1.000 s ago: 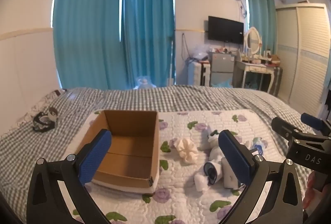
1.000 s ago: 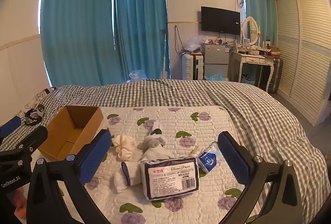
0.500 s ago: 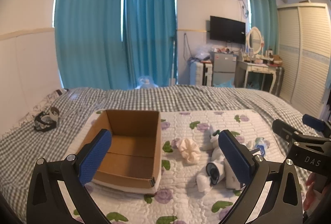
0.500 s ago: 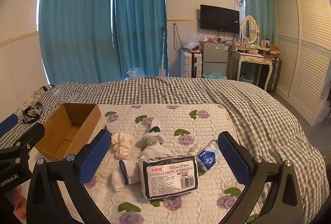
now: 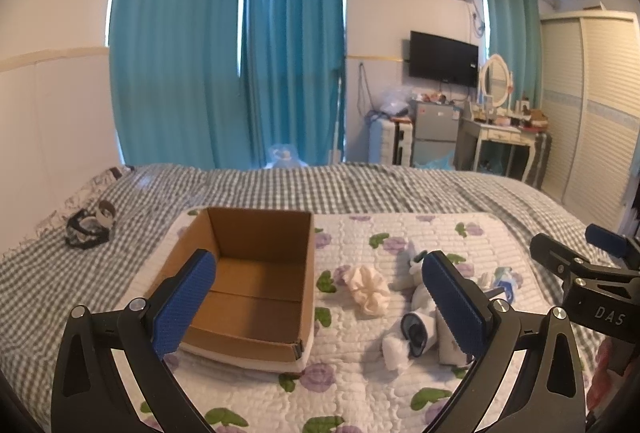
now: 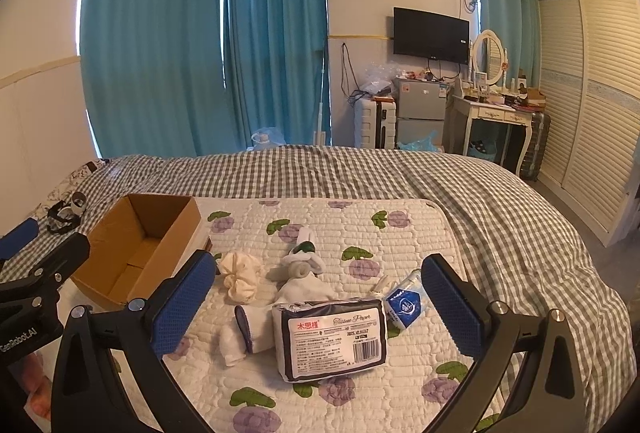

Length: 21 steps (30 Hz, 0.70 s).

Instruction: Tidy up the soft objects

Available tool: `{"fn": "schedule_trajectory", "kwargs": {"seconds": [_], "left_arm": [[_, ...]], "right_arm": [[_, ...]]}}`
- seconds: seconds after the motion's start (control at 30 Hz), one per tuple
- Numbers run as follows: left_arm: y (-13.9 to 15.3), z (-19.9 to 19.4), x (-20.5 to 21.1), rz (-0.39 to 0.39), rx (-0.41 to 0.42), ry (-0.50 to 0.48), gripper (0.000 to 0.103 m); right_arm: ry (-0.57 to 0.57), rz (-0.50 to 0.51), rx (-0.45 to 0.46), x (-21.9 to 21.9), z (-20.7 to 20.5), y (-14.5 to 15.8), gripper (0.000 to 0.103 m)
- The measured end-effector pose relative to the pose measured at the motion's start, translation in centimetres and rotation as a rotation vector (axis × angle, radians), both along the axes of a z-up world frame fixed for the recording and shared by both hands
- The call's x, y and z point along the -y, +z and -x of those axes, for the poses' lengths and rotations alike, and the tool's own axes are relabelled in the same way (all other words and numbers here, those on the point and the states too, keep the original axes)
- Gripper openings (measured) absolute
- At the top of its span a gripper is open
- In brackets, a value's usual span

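Observation:
An open, empty cardboard box (image 5: 256, 273) (image 6: 136, 253) sits on the left of a floral quilted pad (image 6: 360, 221). To its right lie a cream scrunchie (image 6: 240, 275) (image 5: 368, 291), a grey-white rolled sock bundle (image 6: 300, 263), a white sock with dark cuff (image 6: 248, 329) (image 5: 414, 331), a dark tissue pack (image 6: 332, 337) and a small blue-white packet (image 6: 404, 303). My left gripper (image 5: 320, 309) is open and empty, above the box's near right corner. My right gripper (image 6: 316, 307) is open and empty, over the tissue pack.
The pad lies on a grey checked bed (image 6: 500, 217). A black-and-white item (image 5: 90, 227) lies at the bed's left edge. Beyond the bed stand teal curtains (image 5: 224, 73), a small fridge (image 6: 420, 113), a dressing table (image 6: 492, 113) and a wardrobe (image 6: 592, 105).
Both views shift slightly; the box and soft objects sit a little further right in the left wrist view. Nothing on the pad has moved, and both grippers stay open.

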<state>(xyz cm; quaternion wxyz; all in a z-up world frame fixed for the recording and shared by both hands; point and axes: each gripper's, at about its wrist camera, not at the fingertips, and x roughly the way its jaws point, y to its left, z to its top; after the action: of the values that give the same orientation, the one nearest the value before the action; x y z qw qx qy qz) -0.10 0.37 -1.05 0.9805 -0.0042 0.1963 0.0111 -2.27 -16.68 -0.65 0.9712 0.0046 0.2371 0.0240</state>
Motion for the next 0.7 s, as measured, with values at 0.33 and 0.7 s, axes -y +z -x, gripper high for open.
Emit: {"fn": "schedule_trajectory", "kwargs": {"seconds": [0.33,0.7], "left_arm": [[0.06,-0.06,-0.31,0.001,-0.008,0.002,0.103],[0.05,-0.08,-0.47,0.003,-0.01,0.003,0.103]], "right_arm": [[0.008,0.005,0.0,-0.22,0.06,0.04,0.103],[0.01,0.004,0.005,-0.18,0.1,-0.01,0.103]]}}
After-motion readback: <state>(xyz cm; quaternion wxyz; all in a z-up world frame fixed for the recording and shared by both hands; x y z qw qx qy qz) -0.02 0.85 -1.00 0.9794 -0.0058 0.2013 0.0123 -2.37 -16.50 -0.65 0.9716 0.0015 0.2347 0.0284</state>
